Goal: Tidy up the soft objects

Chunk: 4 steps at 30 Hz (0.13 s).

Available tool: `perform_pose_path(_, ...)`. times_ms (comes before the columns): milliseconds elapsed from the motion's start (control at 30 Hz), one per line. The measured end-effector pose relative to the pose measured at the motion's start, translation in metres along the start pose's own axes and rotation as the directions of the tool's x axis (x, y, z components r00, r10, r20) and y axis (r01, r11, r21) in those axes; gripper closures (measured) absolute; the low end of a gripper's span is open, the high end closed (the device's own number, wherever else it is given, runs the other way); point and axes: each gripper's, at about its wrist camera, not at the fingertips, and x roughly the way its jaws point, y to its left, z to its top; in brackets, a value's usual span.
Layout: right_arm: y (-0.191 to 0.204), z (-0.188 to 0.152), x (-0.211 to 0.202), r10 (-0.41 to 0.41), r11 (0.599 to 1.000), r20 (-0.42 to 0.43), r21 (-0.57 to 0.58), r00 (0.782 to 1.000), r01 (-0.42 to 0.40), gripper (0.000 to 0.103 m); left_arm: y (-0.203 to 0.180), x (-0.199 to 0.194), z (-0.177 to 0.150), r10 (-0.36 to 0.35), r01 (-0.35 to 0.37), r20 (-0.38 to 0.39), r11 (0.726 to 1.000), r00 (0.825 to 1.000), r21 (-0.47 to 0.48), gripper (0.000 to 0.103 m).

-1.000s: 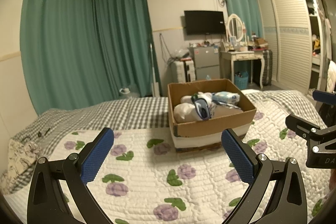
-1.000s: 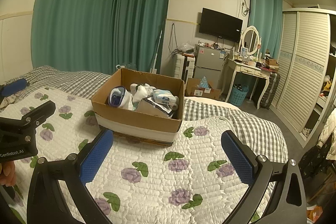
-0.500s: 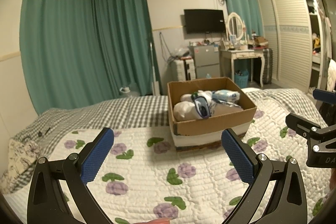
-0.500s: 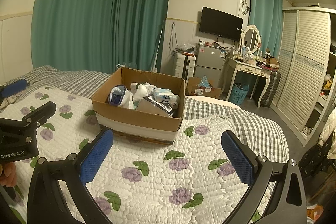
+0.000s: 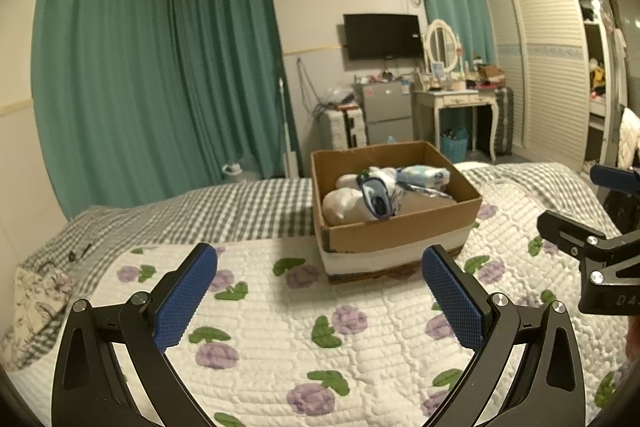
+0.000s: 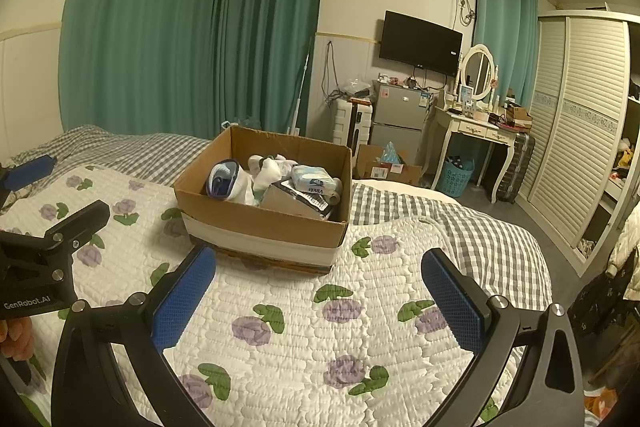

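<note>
A cardboard box [image 5: 400,235] [image 6: 260,227] stands on the quilted bed. It holds white soft bundles [image 5: 344,205] [image 6: 269,169], a blue and white item [image 5: 376,197] [image 6: 220,179], a tissue pack [image 5: 424,175] [image 6: 314,181] and a flat dark-printed package [image 6: 296,203]. My left gripper [image 5: 320,279] is open and empty, above the quilt in front of the box. My right gripper [image 6: 320,279] is open and empty, also in front of the box. Each gripper shows at the edge of the other's view [image 5: 592,247] [image 6: 48,239].
The white quilt with purple flowers [image 5: 304,327] [image 6: 304,327] covers the bed over a grey checked sheet [image 5: 224,207]. A patterned pillow [image 5: 36,299] lies at the far left. A fridge [image 6: 396,121], dressing table [image 6: 476,131], wardrobe [image 6: 576,131] and green curtains [image 5: 160,75] stand beyond the bed.
Both views have shifted only slightly; the box sits a touch higher in the left wrist view. Both grippers stay open and empty.
</note>
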Motion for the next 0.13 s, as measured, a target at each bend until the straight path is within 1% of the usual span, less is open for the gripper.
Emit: perform_pose_path(133,0.0003,-0.0012,0.0004,0.001,1.0,-0.001,0.001,1.0,-0.001,0.0,-0.0025,0.0013,0.0004,0.006,-0.006,-0.008,1.0,1.0,0.001,0.0)
